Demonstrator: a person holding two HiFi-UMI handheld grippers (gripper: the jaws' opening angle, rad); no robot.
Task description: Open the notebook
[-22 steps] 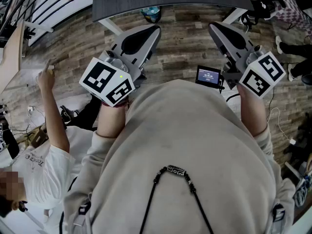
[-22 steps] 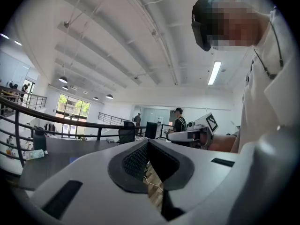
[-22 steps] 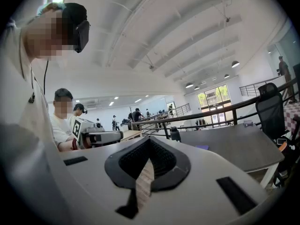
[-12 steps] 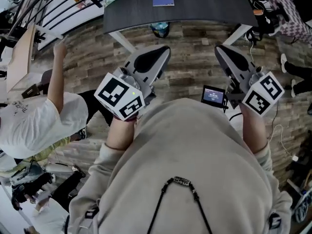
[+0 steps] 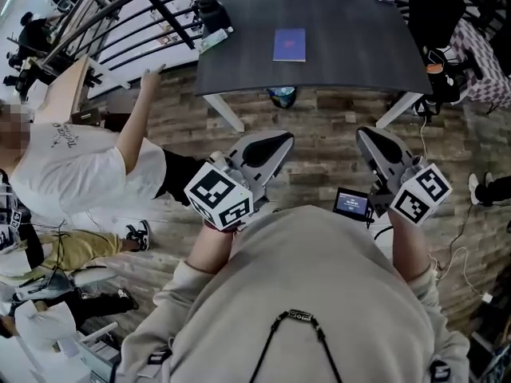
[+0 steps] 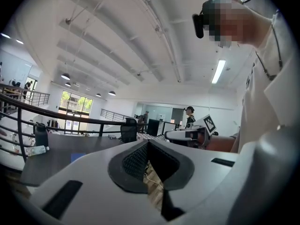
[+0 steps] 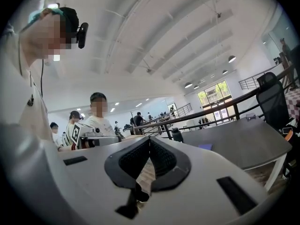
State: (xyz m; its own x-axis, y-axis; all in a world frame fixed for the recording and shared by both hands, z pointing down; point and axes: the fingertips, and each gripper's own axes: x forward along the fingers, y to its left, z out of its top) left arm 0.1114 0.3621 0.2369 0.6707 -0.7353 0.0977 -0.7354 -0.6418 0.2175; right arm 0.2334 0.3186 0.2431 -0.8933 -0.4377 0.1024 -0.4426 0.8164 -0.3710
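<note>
A closed blue notebook lies flat on the dark table, far ahead of both grippers. My left gripper and right gripper hang over the wood floor in front of my chest, well short of the table. Both point towards it and hold nothing. In the left gripper view the jaws meet at their tips, and the notebook shows as a small blue patch. The right gripper view shows that gripper shut too, with the notebook beyond it.
A person in a white T-shirt stands at the left, one arm up by the table's corner. A black railing runs behind the table, a black chair stands at its right end, and a bottle lies near its left edge.
The table and notebook have come fully into view and sit lower in the picture. The person at the left has risen and moved nearer the table. Both grippers stay shut and empty.
</note>
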